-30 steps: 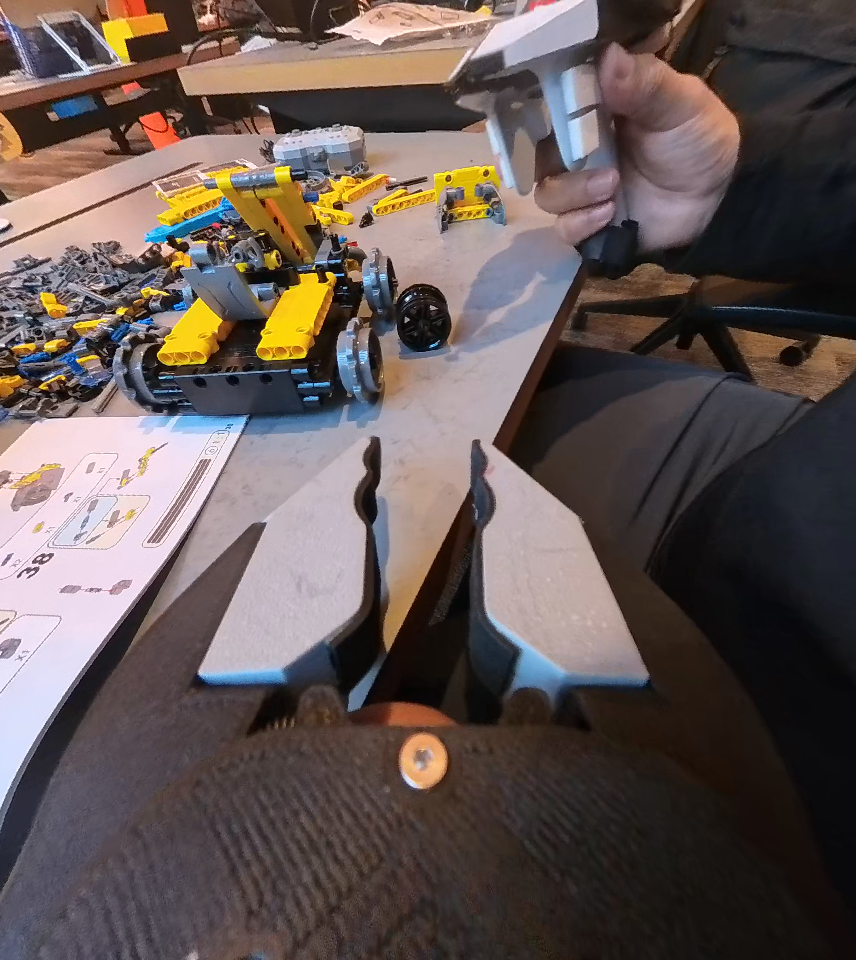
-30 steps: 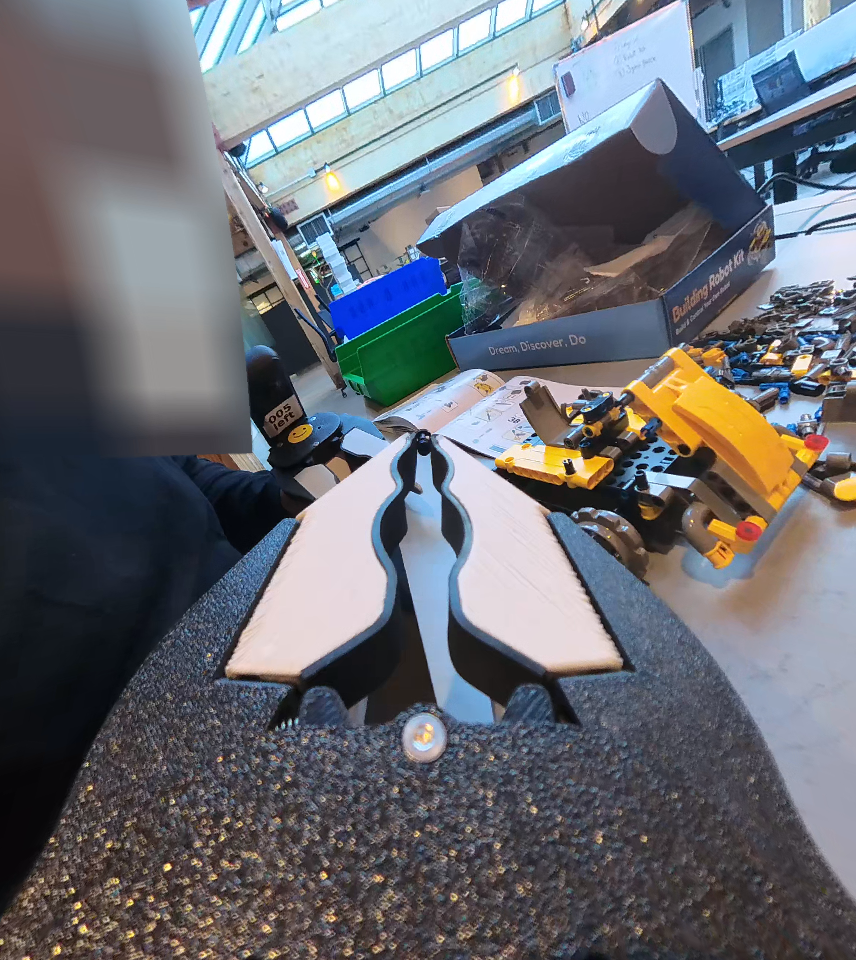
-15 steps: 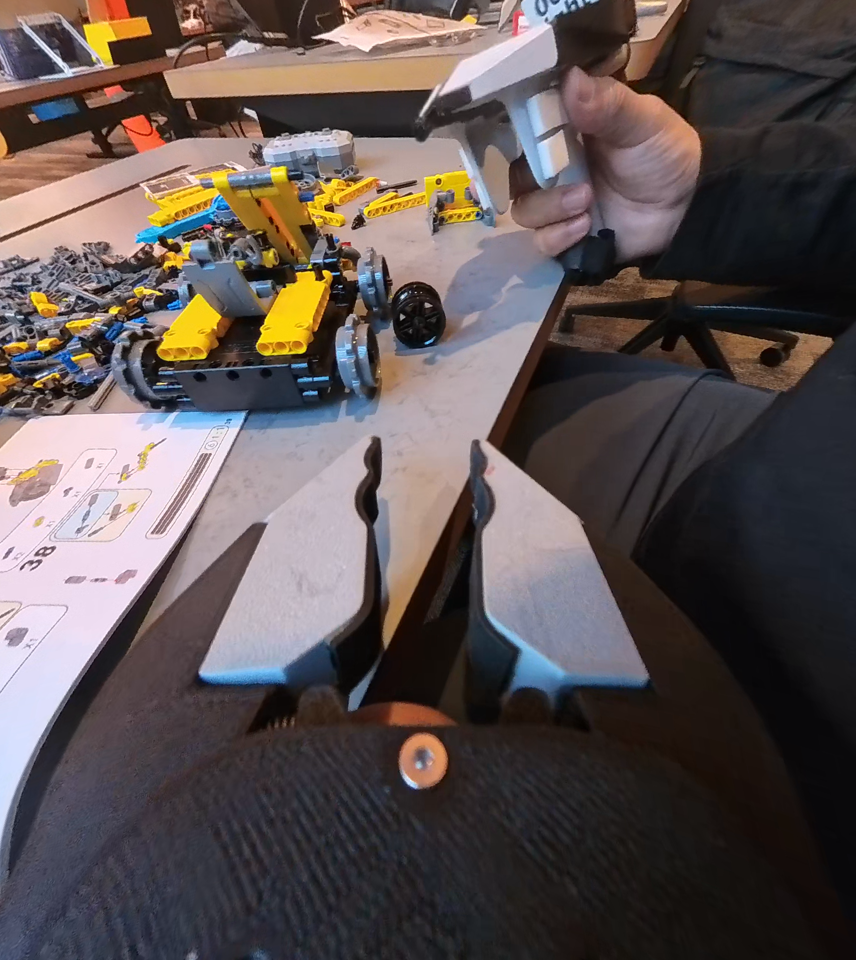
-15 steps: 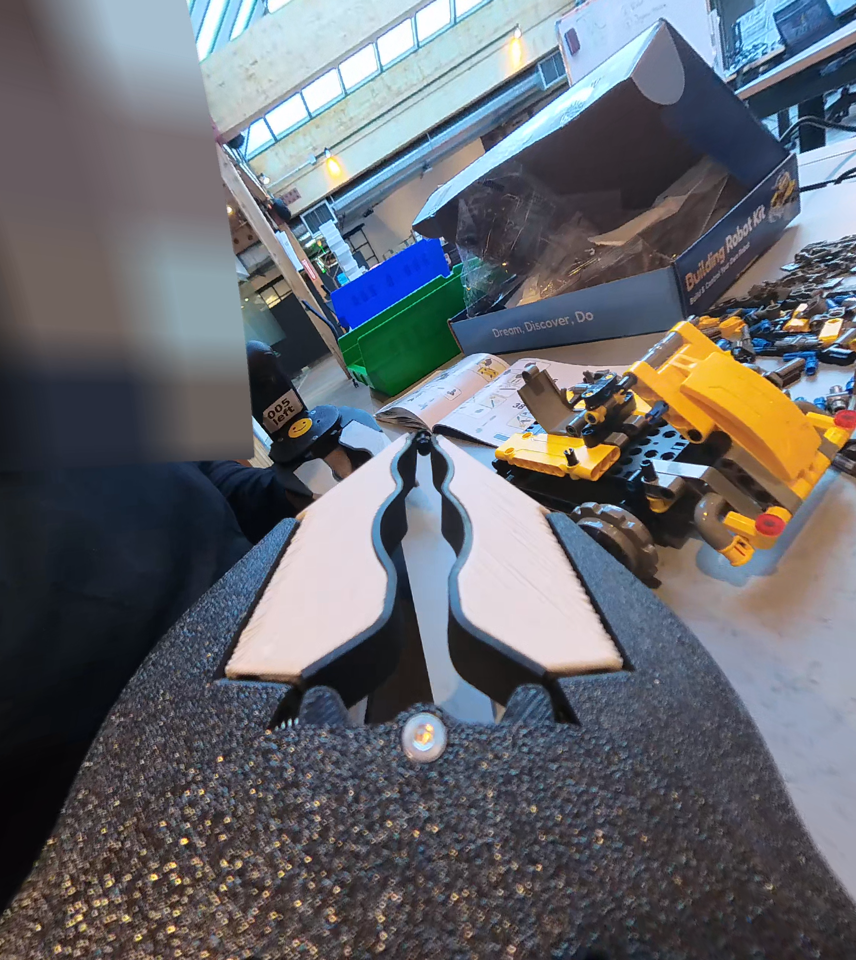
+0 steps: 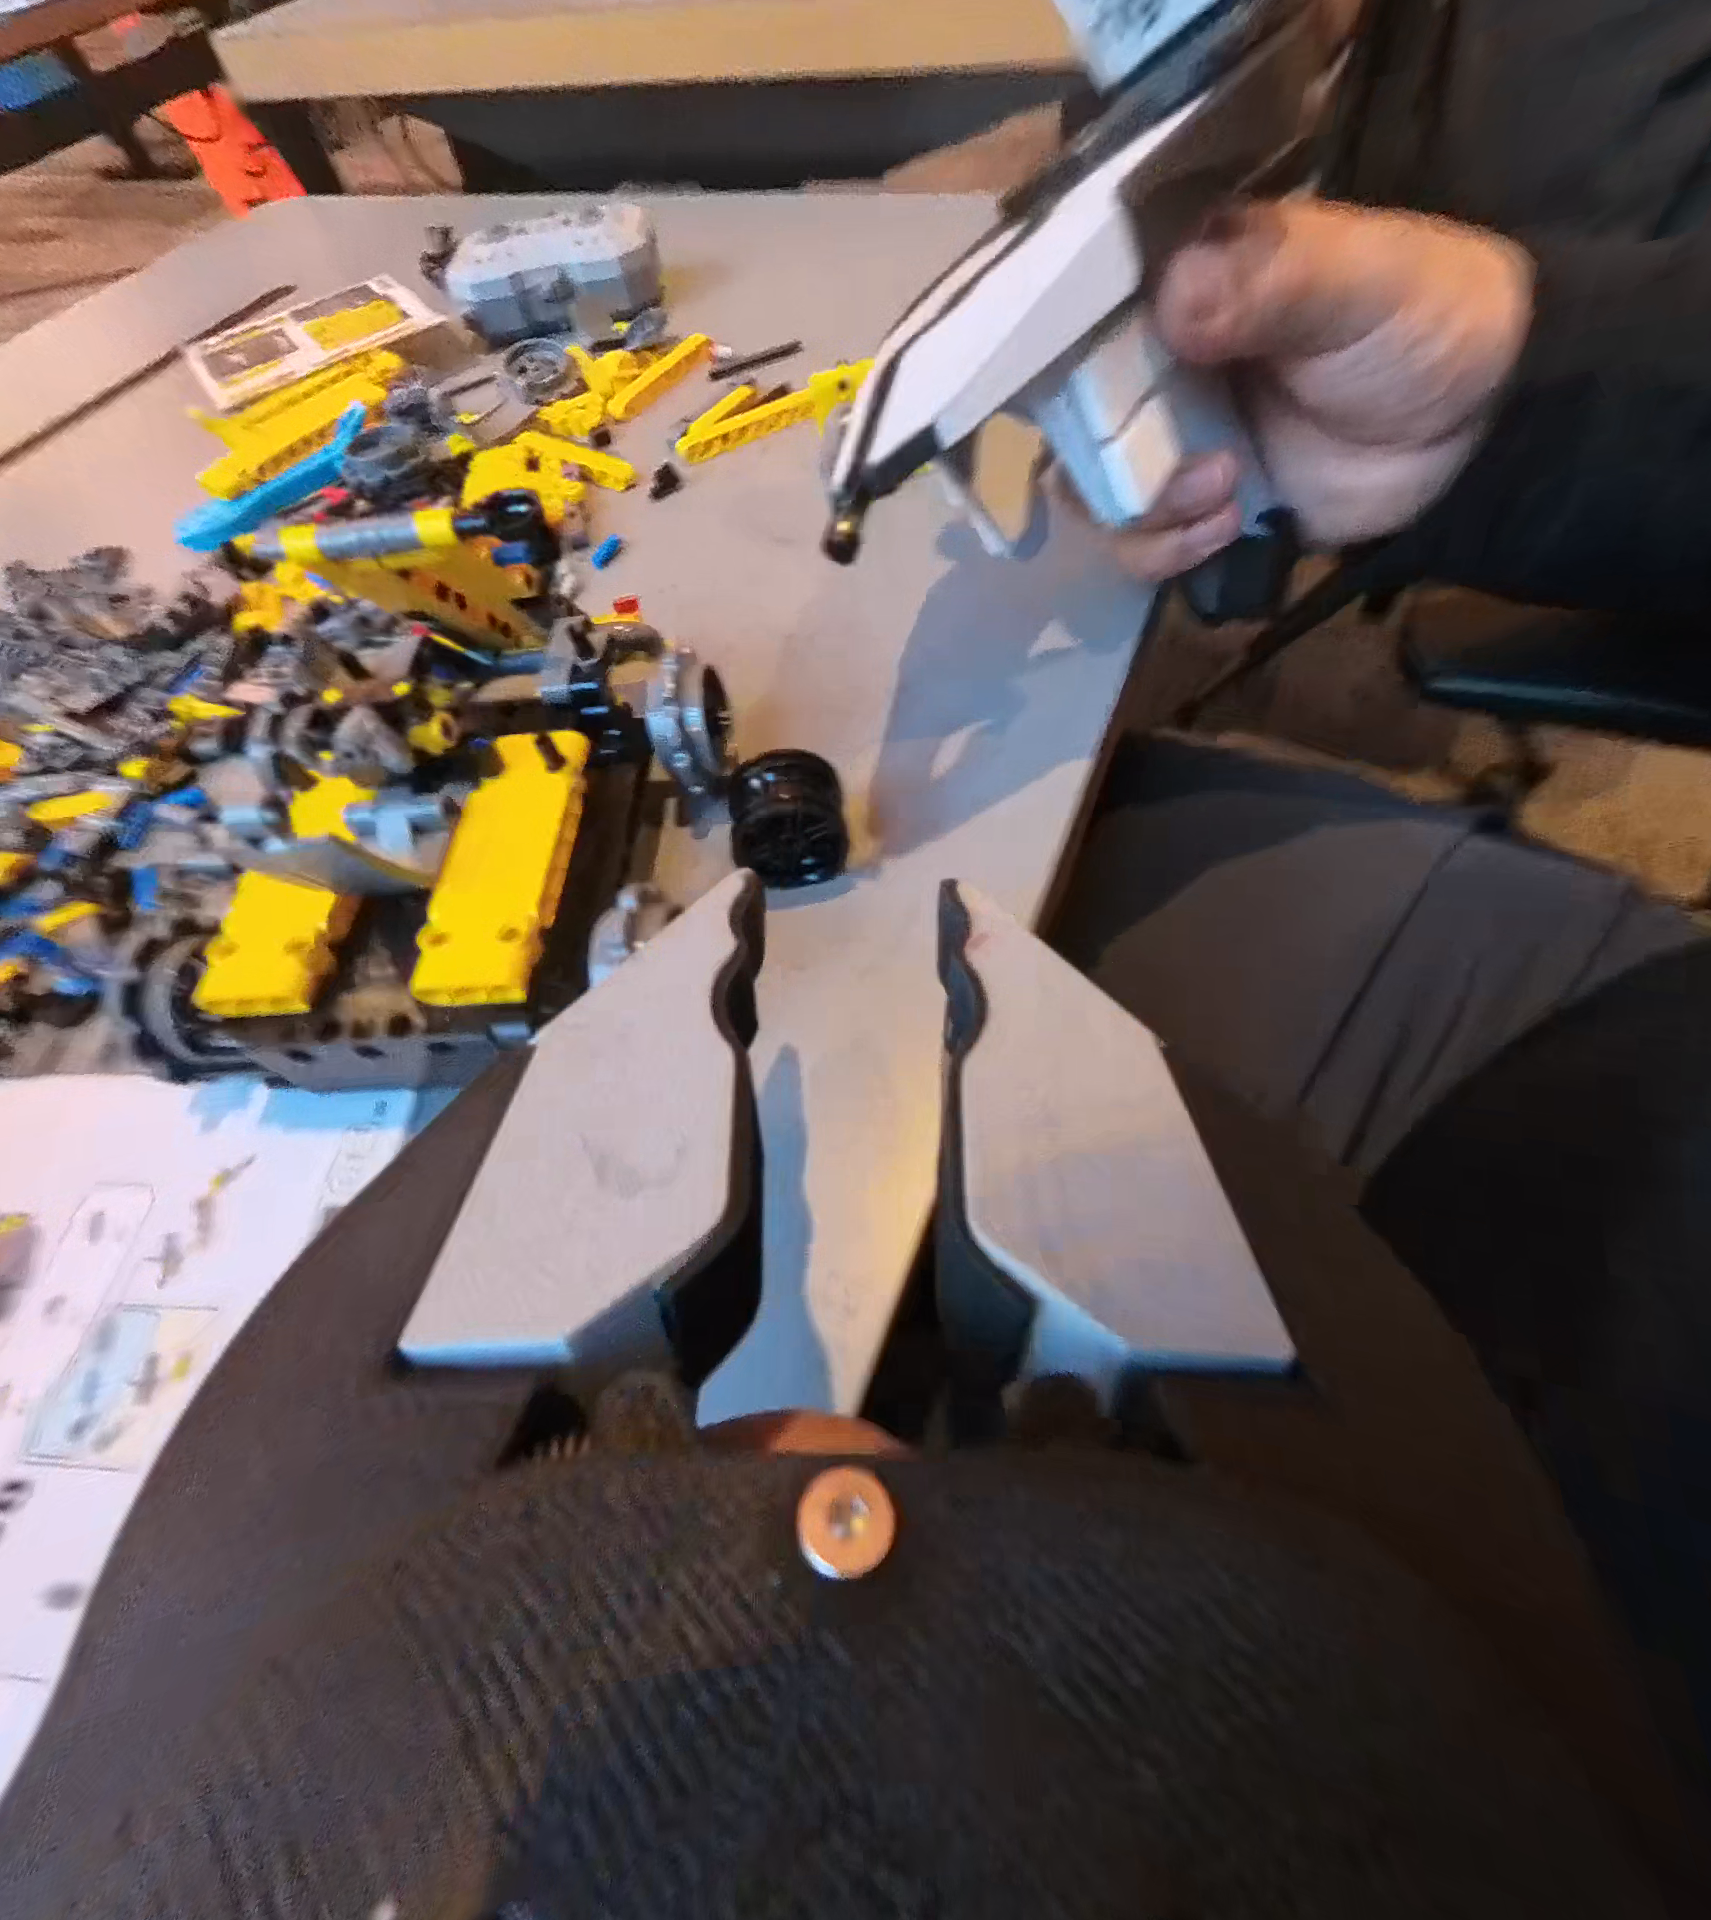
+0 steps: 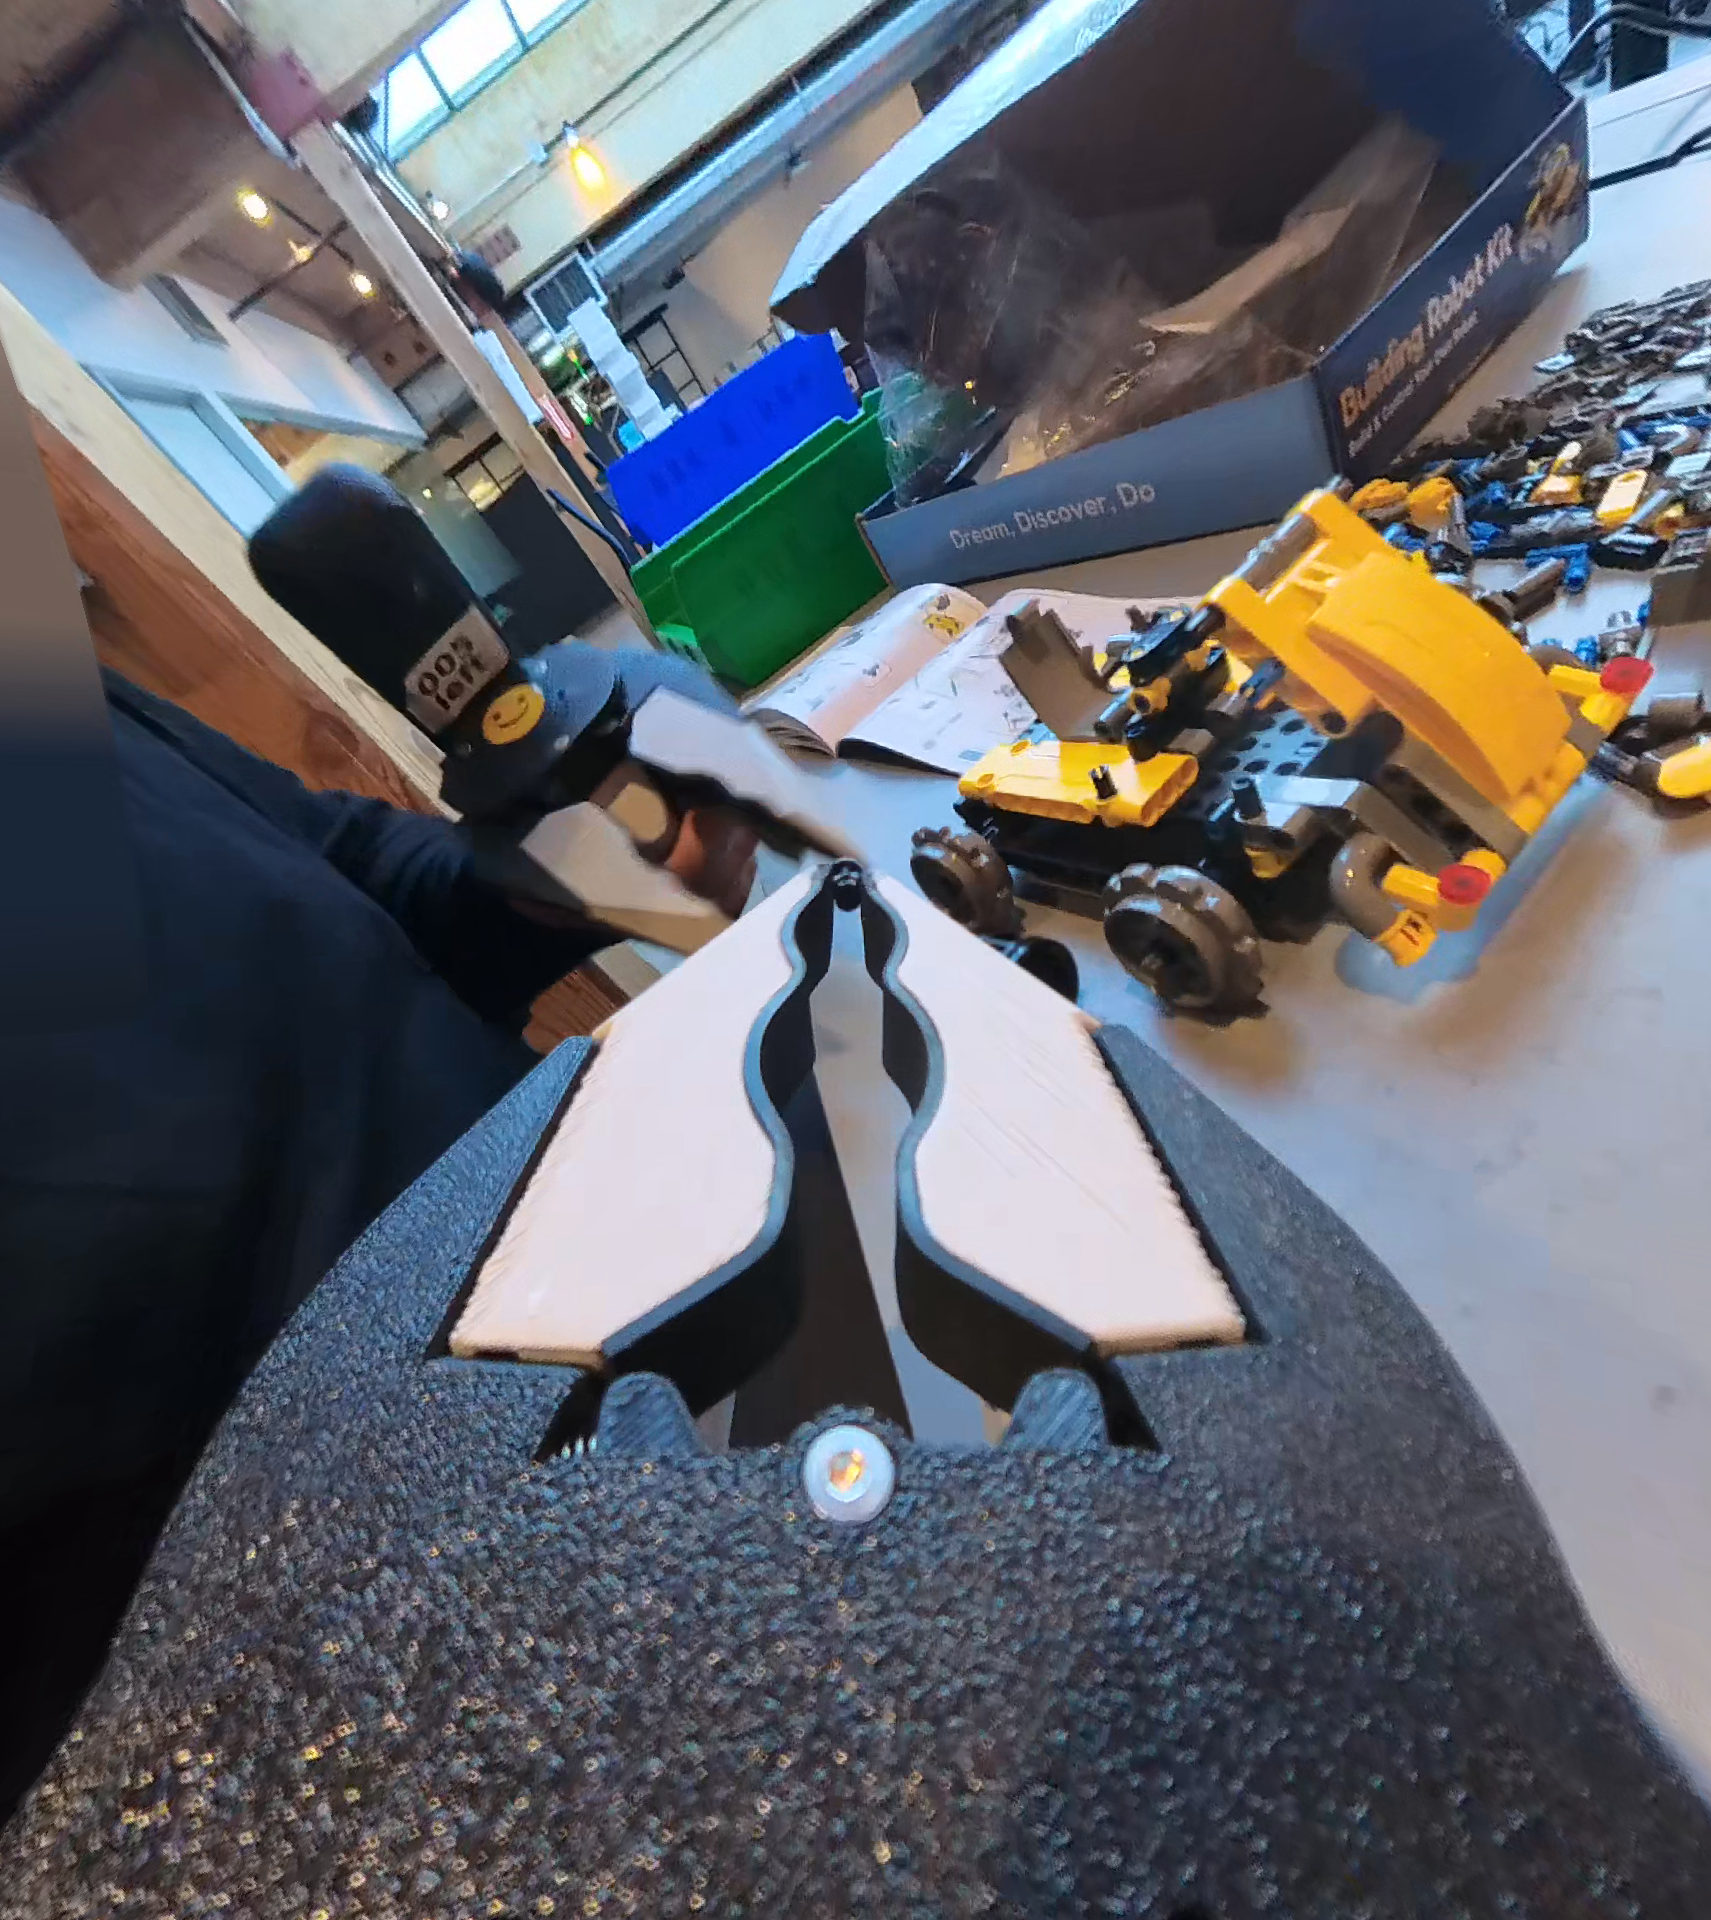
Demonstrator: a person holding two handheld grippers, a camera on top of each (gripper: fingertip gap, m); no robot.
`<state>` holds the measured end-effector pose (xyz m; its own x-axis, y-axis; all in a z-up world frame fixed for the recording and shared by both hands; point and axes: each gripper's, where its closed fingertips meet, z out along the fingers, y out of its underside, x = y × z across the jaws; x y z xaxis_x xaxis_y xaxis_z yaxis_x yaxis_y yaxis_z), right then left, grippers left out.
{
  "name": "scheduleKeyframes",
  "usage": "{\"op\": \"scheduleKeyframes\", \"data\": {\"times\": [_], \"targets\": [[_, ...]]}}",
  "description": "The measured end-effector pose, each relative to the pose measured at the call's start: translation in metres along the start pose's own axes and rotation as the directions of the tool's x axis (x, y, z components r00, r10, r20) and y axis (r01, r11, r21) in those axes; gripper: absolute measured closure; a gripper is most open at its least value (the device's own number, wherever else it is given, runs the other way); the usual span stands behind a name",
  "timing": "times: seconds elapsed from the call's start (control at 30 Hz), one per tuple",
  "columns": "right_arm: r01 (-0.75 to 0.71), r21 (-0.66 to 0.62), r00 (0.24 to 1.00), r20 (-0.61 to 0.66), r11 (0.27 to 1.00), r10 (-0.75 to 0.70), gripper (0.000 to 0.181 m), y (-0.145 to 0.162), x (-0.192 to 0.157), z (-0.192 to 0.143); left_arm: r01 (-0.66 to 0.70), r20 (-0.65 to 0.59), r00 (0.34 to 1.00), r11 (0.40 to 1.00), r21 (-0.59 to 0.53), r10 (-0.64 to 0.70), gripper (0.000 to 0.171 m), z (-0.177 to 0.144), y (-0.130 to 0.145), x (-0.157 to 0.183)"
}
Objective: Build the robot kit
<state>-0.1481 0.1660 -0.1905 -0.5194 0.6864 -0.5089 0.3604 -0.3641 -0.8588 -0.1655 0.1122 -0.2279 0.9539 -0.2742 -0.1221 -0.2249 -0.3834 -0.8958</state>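
A yellow and black brick vehicle (image 5: 435,894) stands on the grey table (image 5: 830,644); it also shows in the right wrist view (image 6: 1350,707). A loose black wheel (image 5: 789,831) lies beside it, just beyond my left gripper (image 5: 848,920), which is open and empty low over the table edge. My right gripper (image 6: 843,899) is shut on a small black pin (image 6: 843,885) and hangs above the table right of the vehicle. In the left wrist view the right gripper (image 5: 996,353) shows in a hand, with the pin (image 5: 838,542) at its tip.
An open instruction booklet (image 5: 103,1299) lies left of my left gripper. Several loose grey, blue and yellow parts (image 5: 30,707) lie past the vehicle. A dark open box (image 6: 1246,343), green bin (image 6: 778,571) and blue bin (image 6: 726,436) stand behind. The person's legs (image 5: 1350,987) sit at the table edge. The tips of one gripper are about 7 centimetres away from the tips of the other. It is some 4 centimetres from my left tips to the loose black wheel (image 5: 789,831).
My left gripper has moved forward over the table edge towards the black wheel. My right gripper has come down and closer to the vehicle, still shut on the pin.
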Motion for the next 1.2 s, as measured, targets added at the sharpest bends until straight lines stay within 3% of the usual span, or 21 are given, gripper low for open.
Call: {"op": "scheduleKeyframes", "data": {"times": [0.07, 0.23, 0.57, 0.73, 0.87, 1.0, 1.2], "targets": [[0.009, -0.013, 1.0, -0.015, 1.0, -0.009, 0.177, 0.005, 0.001, -0.003, -0.06, 0.054, 0.997, 0.997, -0.044, 0.062, 0.14, 0.014, -0.003, -0.009], [0.007, 0.004, 1.0, -0.03, 1.0, -0.007, 0.177, 0.008, 0.002, -0.017, -0.088, 0.041, 0.995, 0.989, -0.12, 0.094, 0.138, 0.04, -0.012, -0.006], [0.04, 0.021, 0.999, -0.023, 0.999, -0.04, 0.177, 0.01, -0.002, -0.034, -0.171, 0.054, 0.979, 0.942, -0.288, 0.194, 0.142, 0.058, 0.013, -0.01], [0.052, -0.023, 0.997, -0.058, 0.998, -0.053, 0.177, 0.018, 0.002, -0.03, -0.221, 0.082, 0.965, 0.939, -0.263, 0.25, 0.142, 0.056, 0.012, -0.011], [0.041, -0.01, 0.999, -0.031, 0.999, -0.042, 0.177, 0.016, -0.008, -0.024, -0.232, 0.079, 0.968, 0.971, -0.063, 0.236, 0.142, 0.03, -0.002, 0.001], [0.075, -0.08, 0.996, -0.051, 0.994, -0.079, 0.177, 0.024, -0.015, -0.008, -0.173, 0.097, 0.977, 0.974, -0.149, 0.189, 0.141, 0.004, 0.036, -0.003], [0.128, -0.25, 0.977, -0.133, 0.96, -0.165, 0.177, 0.054, -0.015, 0.029, -0.029, 0.145, 0.989, 0.995, -0.09, 0.042, 0.142, -0.01, 0.047, -0.004]]}}
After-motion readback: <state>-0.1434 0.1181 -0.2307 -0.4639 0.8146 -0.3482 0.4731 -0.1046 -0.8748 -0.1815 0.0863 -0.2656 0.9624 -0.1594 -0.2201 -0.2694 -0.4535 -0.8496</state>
